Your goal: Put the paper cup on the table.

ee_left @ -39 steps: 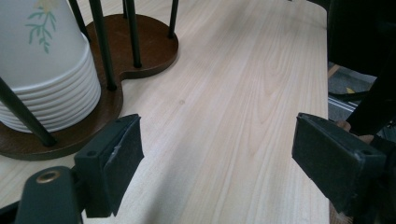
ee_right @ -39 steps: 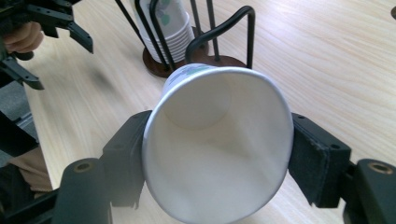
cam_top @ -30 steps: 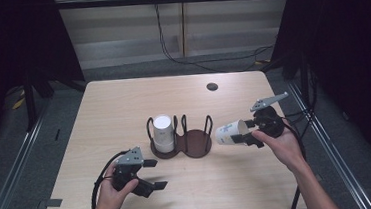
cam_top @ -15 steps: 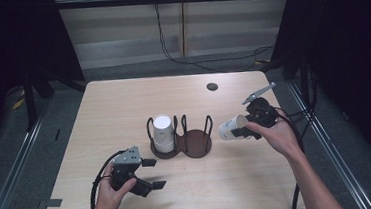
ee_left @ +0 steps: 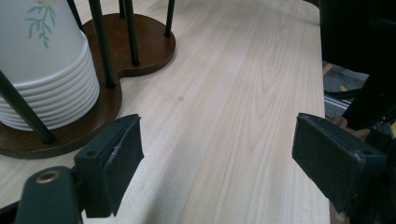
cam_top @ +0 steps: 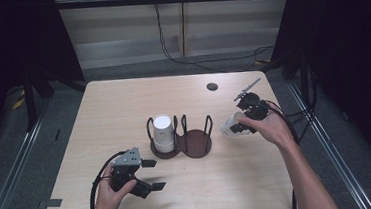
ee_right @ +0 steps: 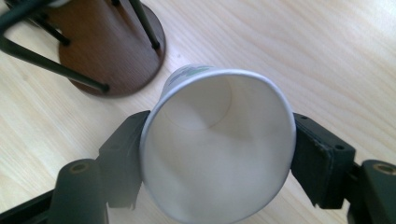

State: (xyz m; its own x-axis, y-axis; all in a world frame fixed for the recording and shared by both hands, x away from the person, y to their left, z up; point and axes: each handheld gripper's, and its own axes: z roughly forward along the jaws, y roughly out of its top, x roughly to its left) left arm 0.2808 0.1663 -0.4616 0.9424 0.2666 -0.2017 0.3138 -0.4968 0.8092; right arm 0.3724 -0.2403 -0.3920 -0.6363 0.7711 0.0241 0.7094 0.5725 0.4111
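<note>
A dark wooden two-bay cup holder (cam_top: 196, 142) with black upright rods stands at the table's middle. Its left bay holds a stack of upside-down white paper cups (cam_top: 163, 132), seen close in the left gripper view (ee_left: 42, 70). My right gripper (cam_top: 235, 125) is shut on a single white paper cup (ee_right: 217, 144), held on its side just right of the holder's bare right bay (ee_right: 109, 51), mouth toward the camera. My left gripper (cam_top: 148, 175) stands open near the front left of the table, with nothing between its pads (ee_left: 114, 158).
A small dark round disc (cam_top: 212, 86) lies near the table's far right. The light wooden table (cam_top: 123, 104) has open surface at the back and left. Cables trail from both grippers. Metal rails run along the floor on either side.
My right gripper has carried the cup leftward and a little lower toward the holder's right bay, tipping it further. The left gripper has stayed put.
</note>
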